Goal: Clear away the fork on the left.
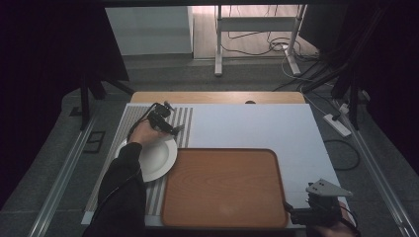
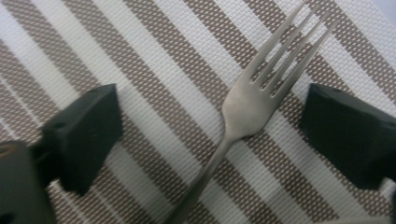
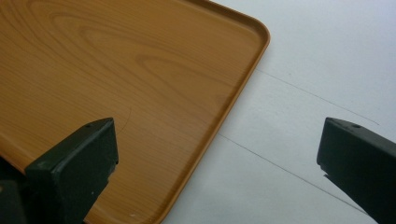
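**Fork lies loose between wide jaws on the striped mat**

In the left gripper view the fork (image 2: 243,109) is cut off at the bottom edge, so the end of its handle cannot be seen. In the high view it is little more than a thin pale sliver (image 1: 177,128) beside the left gripper (image 1: 168,126), and the person's hand covers most of that gripper's body; the fork's outline there is probably too small to read.

Its long axis runs on a slant in the left gripper view, handle low and towards the left, four tines pointing up and to the right. It crosses the mat's stripes at an angle.

The fork is plain dull metal, matte grey, with a narrow neck that widens into the head. It lies flat on the striped placemat (image 2: 154,70), woven in brown and cream bands, just beyond the rim of the white plate (image 1: 158,158).

The left gripper's jaws stand wide on either side of the fork head, neither pad touching it. The right gripper (image 3: 217,154) is also spread wide with nothing between its jaws, hanging over the near right corner of the wooden tray (image 3: 116,60) and the white tabletop (image 3: 317,60).
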